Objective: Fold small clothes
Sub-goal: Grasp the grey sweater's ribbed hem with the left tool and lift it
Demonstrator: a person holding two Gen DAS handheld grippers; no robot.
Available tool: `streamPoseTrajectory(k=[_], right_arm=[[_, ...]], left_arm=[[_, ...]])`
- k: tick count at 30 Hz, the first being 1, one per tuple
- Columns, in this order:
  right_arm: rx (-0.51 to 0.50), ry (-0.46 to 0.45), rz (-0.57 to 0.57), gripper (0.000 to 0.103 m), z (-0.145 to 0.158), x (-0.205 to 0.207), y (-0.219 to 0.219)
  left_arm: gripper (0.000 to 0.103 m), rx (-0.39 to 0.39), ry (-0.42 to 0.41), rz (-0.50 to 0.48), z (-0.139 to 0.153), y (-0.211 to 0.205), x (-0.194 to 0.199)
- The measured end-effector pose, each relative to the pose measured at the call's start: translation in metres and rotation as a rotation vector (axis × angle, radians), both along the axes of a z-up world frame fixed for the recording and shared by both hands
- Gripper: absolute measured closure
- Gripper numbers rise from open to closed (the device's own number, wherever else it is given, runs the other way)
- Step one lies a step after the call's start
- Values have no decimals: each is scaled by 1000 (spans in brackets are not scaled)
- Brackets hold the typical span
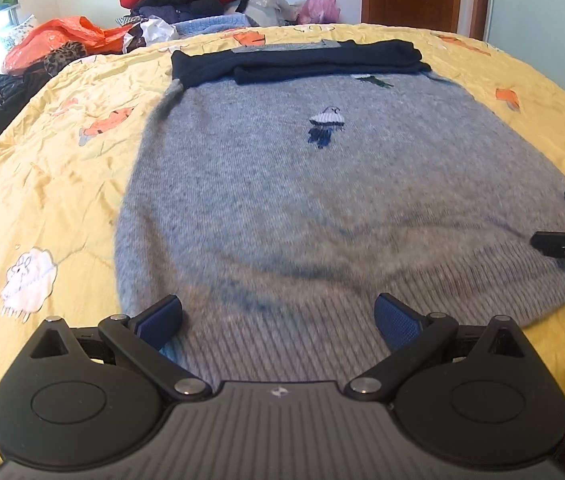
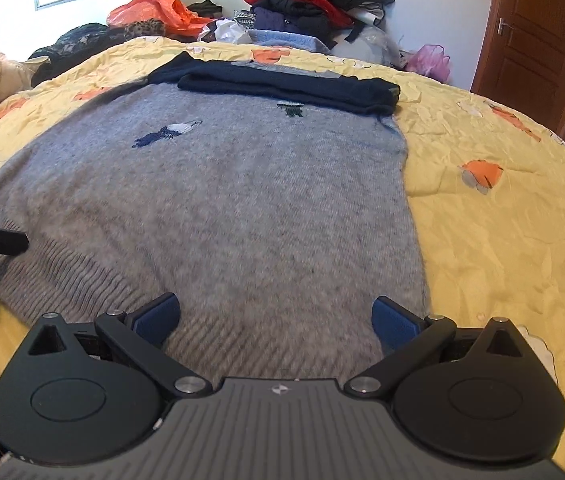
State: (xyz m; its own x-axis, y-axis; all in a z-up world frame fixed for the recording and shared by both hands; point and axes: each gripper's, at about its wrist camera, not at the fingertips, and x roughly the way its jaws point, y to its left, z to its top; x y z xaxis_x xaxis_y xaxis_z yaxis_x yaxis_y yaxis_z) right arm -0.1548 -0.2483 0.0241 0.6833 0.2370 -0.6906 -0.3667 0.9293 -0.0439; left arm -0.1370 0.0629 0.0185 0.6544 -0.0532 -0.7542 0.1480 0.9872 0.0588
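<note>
Where hem (image 1: 282,344) ends, quilt (image 1: 62,184) bare.

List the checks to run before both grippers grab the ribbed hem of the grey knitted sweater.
1. Left gripper open: ok.
2. Right gripper open: ok.
3. Grey knitted sweater spread flat on the yellow printed quilt: ok.
4. Dark navy sleeves folded across the top: ok.
5. Ribbed hem between each gripper's fingers: ok.
6. Pads touching the hem: cannot tell.

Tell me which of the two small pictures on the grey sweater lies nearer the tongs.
The white-and-blue one; the green one sits farther up, beside the folded dark sleeves.
</note>
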Motion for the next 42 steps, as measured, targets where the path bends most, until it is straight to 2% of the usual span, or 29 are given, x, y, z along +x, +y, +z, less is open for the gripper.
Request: streamPoseTrajectory(k=[8, 23, 27, 32, 34, 38, 39, 40, 42], right_arm=[[21, -2, -10, 0, -2, -15, -7], [17, -13, -14, 0, -2, -18, -7], [16, -9, -12, 0, -1, -18, -8], [10, -8, -11, 0, -1, -18, -7], [7, -7, -8, 0, -1, -17, -7], [5, -3, -7, 0, -1, -16, -6], [5, -2, -7, 0, -1, -17, -6], [6, -2, -8, 0, -1, -17, -6], [8, -1, -11, 0, -1, -17, -7]], left_arm=[[0, 22, 2, 11, 1, -1, -7], [0, 12, -6, 69, 4, 10, -16], [0, 0, 4, 106, 1, 25, -19], [0, -56, 13, 134, -1, 40, -26], [0, -124, 11, 136, 1, 45, -27], [1, -366, 26, 170, 4, 67, -25], [2, -450, 34, 194, 4, 77, -24], [2, -568, 39, 220, 3, 90, -25], [2, -844, 73, 269, -6, 119, -24]])
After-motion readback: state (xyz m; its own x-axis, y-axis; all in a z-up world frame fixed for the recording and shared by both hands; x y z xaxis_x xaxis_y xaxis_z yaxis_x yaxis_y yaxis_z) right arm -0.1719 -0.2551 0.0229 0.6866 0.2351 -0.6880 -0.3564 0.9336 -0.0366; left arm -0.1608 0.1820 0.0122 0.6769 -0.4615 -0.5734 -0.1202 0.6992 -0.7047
